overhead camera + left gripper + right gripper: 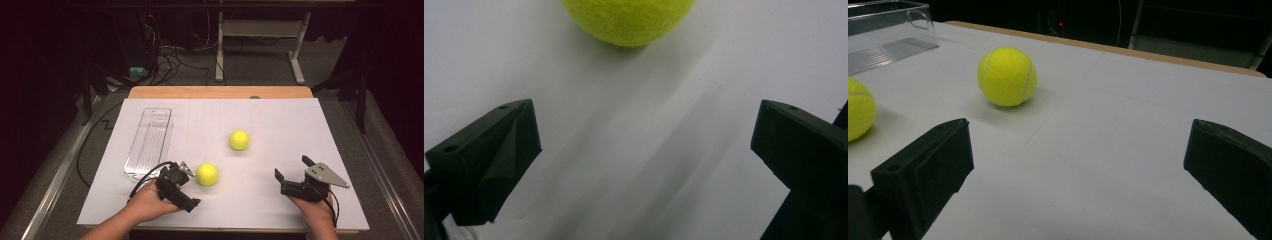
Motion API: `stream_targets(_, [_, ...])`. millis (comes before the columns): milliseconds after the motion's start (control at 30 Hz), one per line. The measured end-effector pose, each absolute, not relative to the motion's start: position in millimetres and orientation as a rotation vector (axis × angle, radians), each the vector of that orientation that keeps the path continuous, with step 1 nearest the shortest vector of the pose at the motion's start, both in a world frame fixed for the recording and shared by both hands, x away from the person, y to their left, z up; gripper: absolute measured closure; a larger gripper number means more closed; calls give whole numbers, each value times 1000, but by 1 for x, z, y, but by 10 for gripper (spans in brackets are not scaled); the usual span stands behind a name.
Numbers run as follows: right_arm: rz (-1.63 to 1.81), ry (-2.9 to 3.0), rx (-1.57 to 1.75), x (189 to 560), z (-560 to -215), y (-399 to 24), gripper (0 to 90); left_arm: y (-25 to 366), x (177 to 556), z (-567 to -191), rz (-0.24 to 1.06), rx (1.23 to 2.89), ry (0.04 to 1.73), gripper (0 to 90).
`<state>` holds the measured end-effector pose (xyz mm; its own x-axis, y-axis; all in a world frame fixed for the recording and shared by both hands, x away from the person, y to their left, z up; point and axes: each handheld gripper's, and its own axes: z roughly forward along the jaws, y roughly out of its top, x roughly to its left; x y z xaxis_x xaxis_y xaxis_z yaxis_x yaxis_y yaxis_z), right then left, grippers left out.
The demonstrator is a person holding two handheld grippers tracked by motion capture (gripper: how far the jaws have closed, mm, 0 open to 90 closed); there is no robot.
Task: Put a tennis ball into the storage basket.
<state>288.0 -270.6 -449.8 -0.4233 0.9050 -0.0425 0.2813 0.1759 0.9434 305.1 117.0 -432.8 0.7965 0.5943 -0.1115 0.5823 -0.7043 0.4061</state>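
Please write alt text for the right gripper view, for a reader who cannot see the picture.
A yellow tennis ball rests on a white table, ahead of the open right tool, whose two black jaws stand wide apart and hold nothing. A second tennis ball is cut off at the left edge, and a clear plastic tray sits in the far left corner.

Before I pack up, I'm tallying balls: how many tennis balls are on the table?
2: near ball beside the left hand-held gripper; far ball mid-table.
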Motion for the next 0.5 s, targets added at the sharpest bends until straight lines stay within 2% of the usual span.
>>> stream_targets(500, [1218,1854,1134,286,-453,-275,0,112,314,-426,-40,2651,923,7])
